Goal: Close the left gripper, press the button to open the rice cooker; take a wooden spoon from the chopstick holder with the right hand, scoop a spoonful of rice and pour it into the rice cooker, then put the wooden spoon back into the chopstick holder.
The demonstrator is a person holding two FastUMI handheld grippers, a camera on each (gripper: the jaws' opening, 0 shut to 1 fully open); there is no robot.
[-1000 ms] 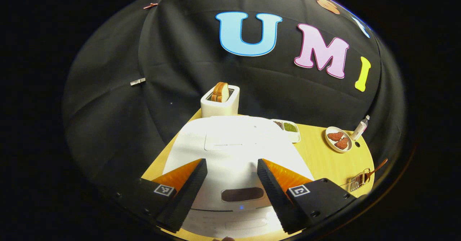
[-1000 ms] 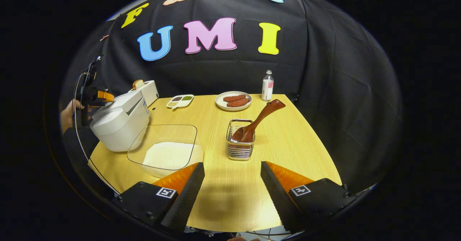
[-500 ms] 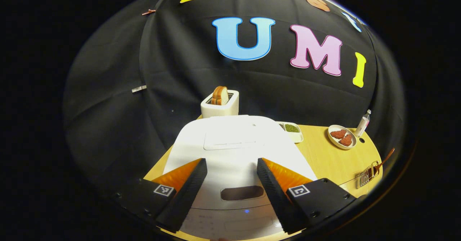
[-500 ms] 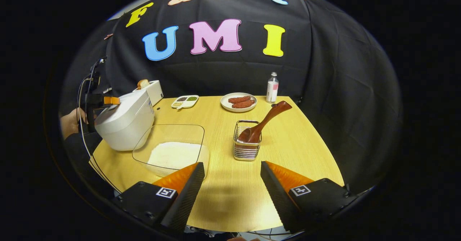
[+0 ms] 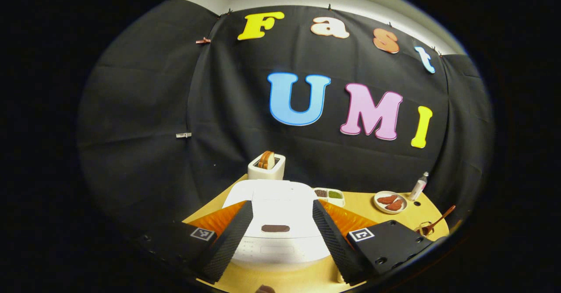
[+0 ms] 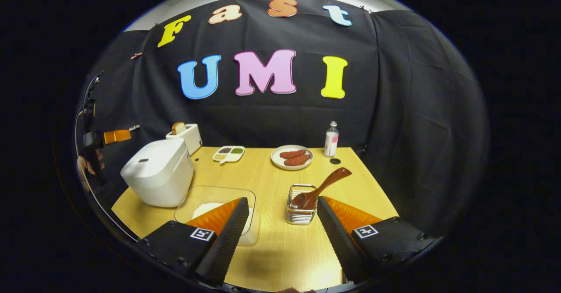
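Observation:
The white rice cooker [image 5: 276, 216] stands with its lid down, straight ahead of my left gripper [image 5: 280, 210], which is open and apart from it; the dark oval button [image 5: 275, 228] shows between the fingers. In the right gripper view the rice cooker [image 6: 158, 172] sits at the table's left, with the left gripper [image 6: 105, 137] and a hand behind it. The wooden spoon [image 6: 322, 188] leans in the wire chopstick holder [image 6: 301, 205]. A clear container of rice [image 6: 210, 205] lies beside the cooker. My right gripper [image 6: 282, 207] is open, above the table's near part.
A white toaster [image 6: 186, 135] with bread stands behind the cooker. A divided dish of beans [image 6: 228, 153], a plate of meat [image 6: 291, 157] and a small bottle [image 6: 331, 139] line the back of the wooden table [image 6: 271, 179]. Black cloth walls surround the table.
Both grippers have pulled back and up from the table. The rice cooker looks smaller and farther in the left gripper view. Both grippers stay open.

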